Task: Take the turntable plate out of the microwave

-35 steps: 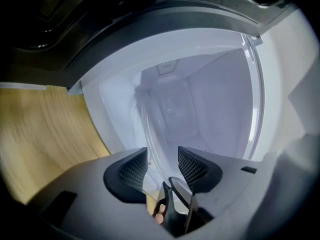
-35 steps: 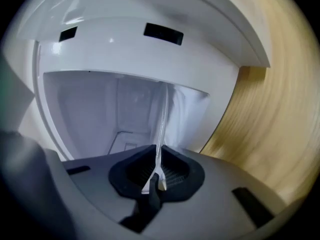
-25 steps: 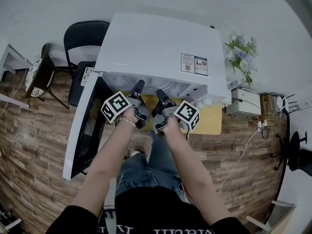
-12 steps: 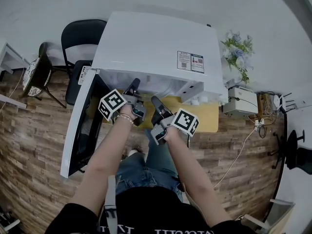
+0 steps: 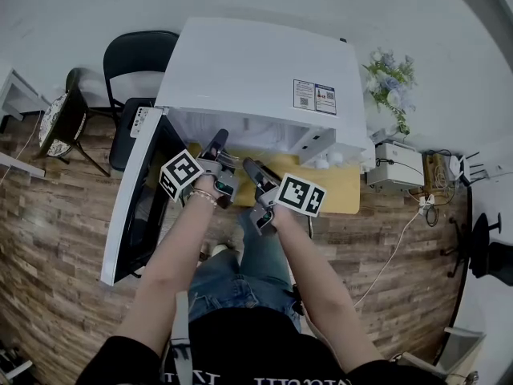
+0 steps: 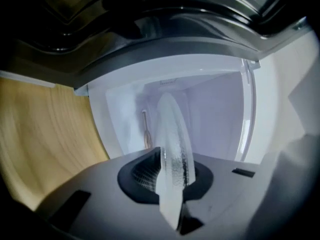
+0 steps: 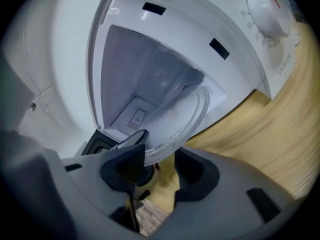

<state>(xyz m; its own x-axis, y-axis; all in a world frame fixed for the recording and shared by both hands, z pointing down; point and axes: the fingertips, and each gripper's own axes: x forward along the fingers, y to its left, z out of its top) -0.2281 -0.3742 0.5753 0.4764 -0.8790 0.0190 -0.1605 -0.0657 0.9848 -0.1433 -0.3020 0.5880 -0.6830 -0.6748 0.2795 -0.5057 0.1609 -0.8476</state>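
The white microwave (image 5: 256, 70) stands on a wooden table (image 5: 341, 191) with its door (image 5: 132, 207) swung open to the left. Both grippers reach into its mouth. The clear glass turntable plate (image 6: 172, 134) stands edge-on between the pads of my left gripper (image 6: 167, 176), whose jaws are closing and press on it. In the right gripper view the plate's rim (image 7: 175, 121) lies between the opening jaws of my right gripper (image 7: 157, 166), with a gap beside it. From the head view the left gripper (image 5: 218, 147) and right gripper (image 5: 250, 171) sit side by side and the plate is hidden.
The microwave's timer dial (image 7: 267, 6) is on its right panel. A black chair (image 5: 140, 54) stands behind the door. Flowers (image 5: 393, 87) and a white box (image 5: 397, 163) with cables sit to the right. The person's legs are below the table edge.
My right gripper has rolled, so its marker cube now faces more upward, and it has shifted slightly left toward the left gripper. The left gripper has barely moved.
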